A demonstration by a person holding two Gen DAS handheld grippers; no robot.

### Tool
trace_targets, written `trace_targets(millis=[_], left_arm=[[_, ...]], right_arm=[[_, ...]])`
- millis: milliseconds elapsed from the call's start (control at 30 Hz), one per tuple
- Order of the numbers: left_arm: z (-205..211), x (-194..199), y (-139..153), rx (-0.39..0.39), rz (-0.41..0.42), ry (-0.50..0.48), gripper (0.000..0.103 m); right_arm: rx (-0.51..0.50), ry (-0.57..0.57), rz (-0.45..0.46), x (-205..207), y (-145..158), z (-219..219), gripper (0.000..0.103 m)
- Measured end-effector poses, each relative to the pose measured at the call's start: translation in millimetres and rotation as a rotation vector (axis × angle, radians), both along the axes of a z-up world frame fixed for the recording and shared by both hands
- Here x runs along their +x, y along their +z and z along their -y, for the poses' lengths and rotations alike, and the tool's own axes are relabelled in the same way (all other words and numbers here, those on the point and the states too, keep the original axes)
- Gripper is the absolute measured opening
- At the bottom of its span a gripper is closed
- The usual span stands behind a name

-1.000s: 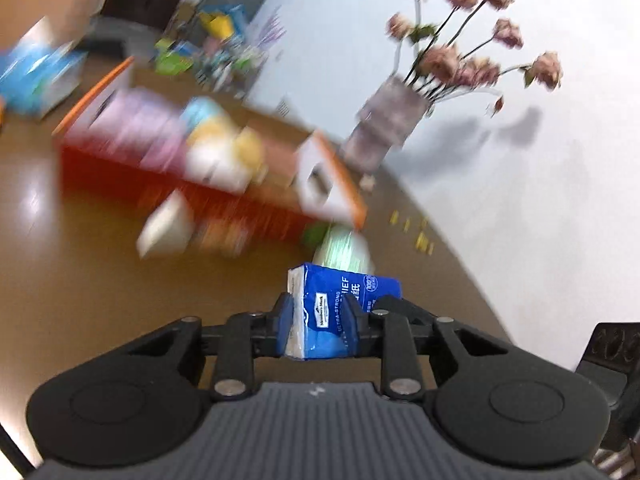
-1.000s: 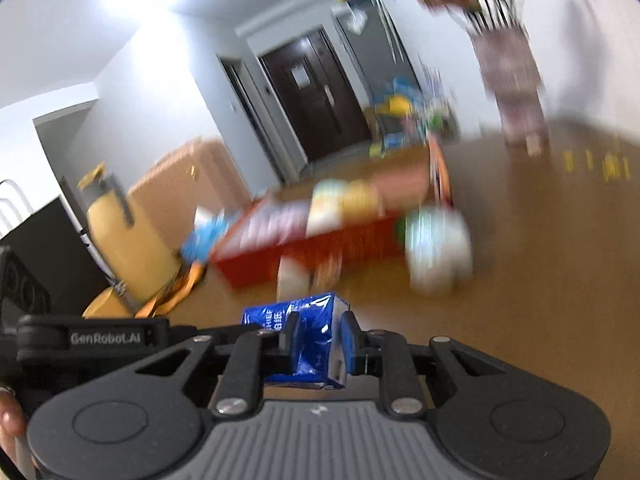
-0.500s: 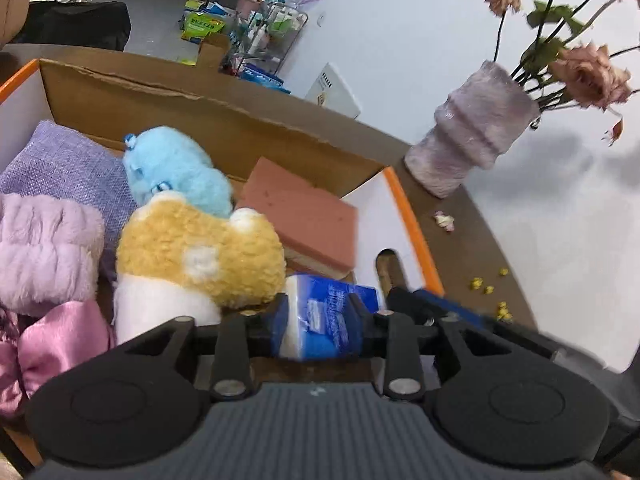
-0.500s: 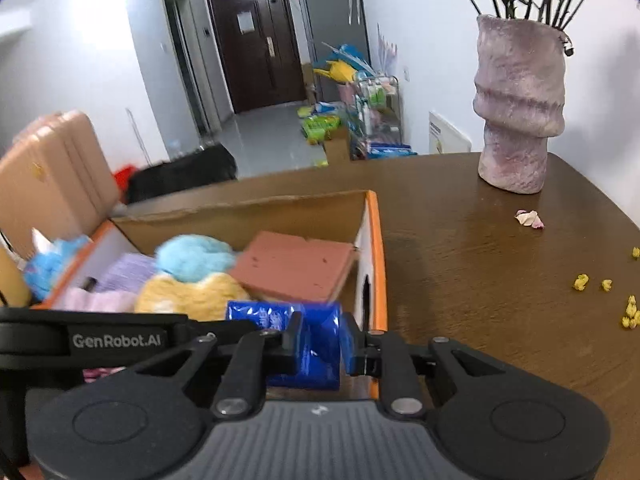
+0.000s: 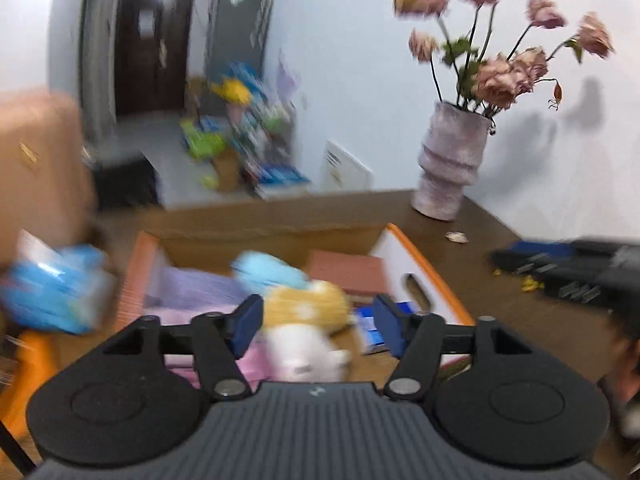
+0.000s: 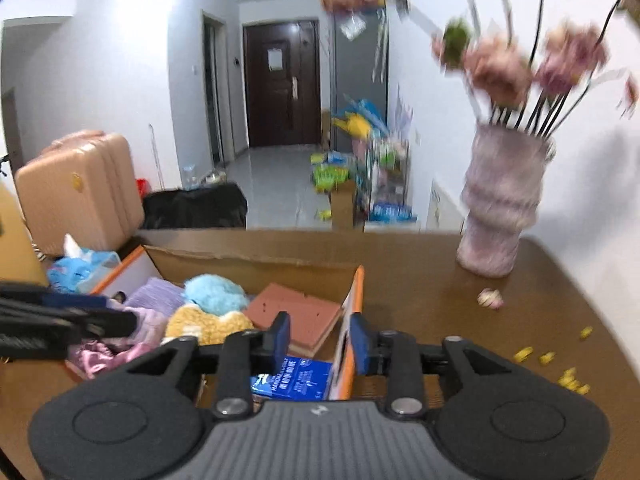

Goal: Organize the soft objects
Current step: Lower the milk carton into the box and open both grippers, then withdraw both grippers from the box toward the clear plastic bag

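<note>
An orange-edged cardboard box (image 6: pixel 356 300) on the brown table holds soft things: a yellow plush (image 6: pixel 208 322), a light blue plush (image 6: pixel 214 294), purple and pink fabrics (image 6: pixel 156 300) and a reddish sponge block (image 6: pixel 300 316). A blue tissue pack (image 6: pixel 294 376) lies inside at the box's near right corner; another blue tissue pack (image 5: pixel 370 328) shows there in the left wrist view. My left gripper (image 5: pixel 318 326) hovers above the box, its jaws opening with nothing pressed between them. My right gripper (image 6: pixel 320 340) is above the box's right wall, its jaws opening, empty.
A pink ribbed vase (image 6: pixel 500 216) with dried flowers stands at the table's far right. Yellow crumbs (image 6: pixel 560 368) and a fallen petal (image 6: pixel 490 298) lie on the table. A blue tissue box (image 6: pixel 84 266) sits left of the cardboard box. Beyond are suitcases (image 6: pixel 76 192) and floor clutter.
Both grippers carried blue tissue packs to the box, then let them go inside it. Both have since risen and drawn back with their jaws apart.
</note>
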State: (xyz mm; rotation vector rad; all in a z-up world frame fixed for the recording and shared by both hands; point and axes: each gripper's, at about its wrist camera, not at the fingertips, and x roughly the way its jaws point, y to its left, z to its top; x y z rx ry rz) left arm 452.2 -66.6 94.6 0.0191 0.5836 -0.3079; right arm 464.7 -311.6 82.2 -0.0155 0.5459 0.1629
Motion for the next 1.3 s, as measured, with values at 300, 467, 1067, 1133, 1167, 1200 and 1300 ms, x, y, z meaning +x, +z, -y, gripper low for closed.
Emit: trace_targets(millis=[300, 467, 1067, 1133, 1167, 1200, 1300], left_arm=[[-49.1, -169.7, 14.6, 0.152, 0.224, 0.137, 0.090], [-49.3, -246.8, -2.5, 0.108, 0.256, 0.131, 0.097], [-47.4, -336.4, -55.7, -0.024, 0.167, 0.127, 0.098], [-45.0, -334.0, -58.0, -0.023, 0.162, 0.124, 0.098], [-44.0, -331.5, -60.6, -0.024, 0.156, 0.125, 0.099], [-43.1, -327.6, -62.4, -0.024, 0.147, 0.126, 0.099], [-37.4, -311.4, -69.4, -0.024, 0.115, 0.122, 0.099]], right_arm=[[0.007, 0.076, 0.200, -149.5, 33.9, 22.5, 0.079], [-0.003, 0.088, 0.312, -236.7, 15.3, 9.9, 0.097], [0.108, 0.028, 0.237, -358.6, -62.9, -11.4, 0.092], [0.108, 0.022, 0.235, -357.7, -63.7, -10.4, 0.092], [0.109, 0.023, 0.233, -356.3, -64.0, -9.7, 0.092], [0.112, 0.024, 0.229, -354.7, -65.6, -9.2, 0.091], [0.127, 0.027, 0.221, -345.3, -71.2, -7.7, 0.093]])
